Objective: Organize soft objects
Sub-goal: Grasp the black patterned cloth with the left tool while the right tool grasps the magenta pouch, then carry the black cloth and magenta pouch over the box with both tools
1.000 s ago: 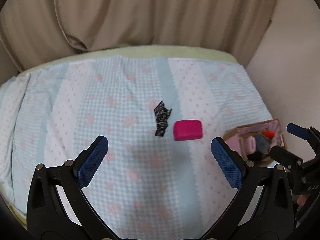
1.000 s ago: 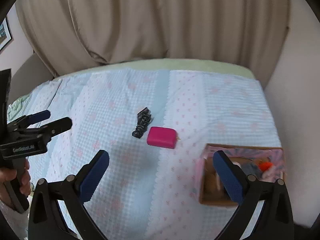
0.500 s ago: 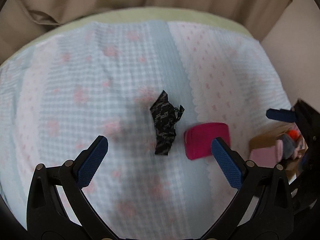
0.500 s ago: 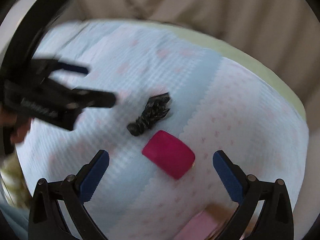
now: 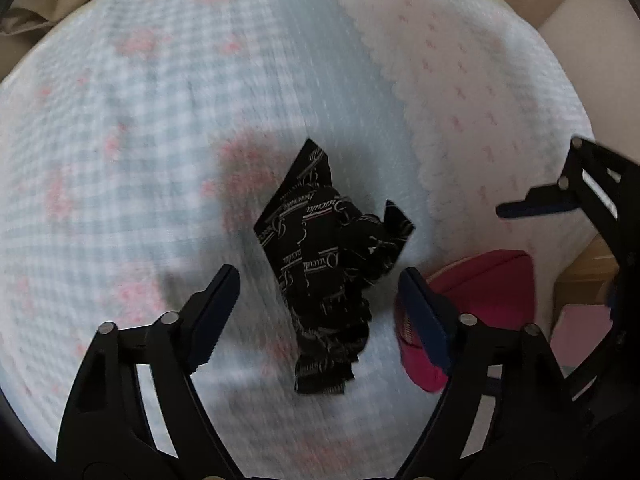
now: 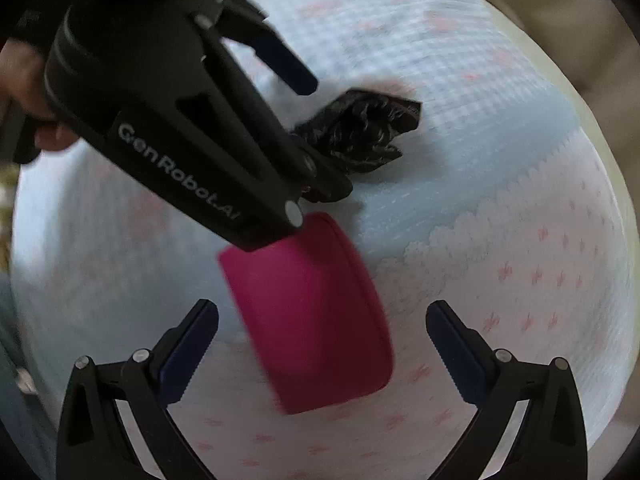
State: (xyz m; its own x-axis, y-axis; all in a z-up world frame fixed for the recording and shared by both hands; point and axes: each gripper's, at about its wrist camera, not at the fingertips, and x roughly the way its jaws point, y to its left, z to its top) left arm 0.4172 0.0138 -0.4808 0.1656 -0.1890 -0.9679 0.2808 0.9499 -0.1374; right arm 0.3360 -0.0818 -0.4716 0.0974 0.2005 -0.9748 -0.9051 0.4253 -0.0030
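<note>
We are on the pickup step, both tools pointing down at the patterned bedspread (image 5: 160,128). Our left gripper (image 5: 318,304) straddles the crumpled black printed cloth (image 5: 324,264); its jaws have just been closing in, yet the pads stand clear of the fabric. Our right gripper (image 6: 322,340) hangs wide apart over the magenta pouch (image 6: 308,316), not touching it. The pouch lies at four o'clock from the cloth, just beside it. Next, we judge, comes sinking lower and pinching each item, then carrying it off.
</note>
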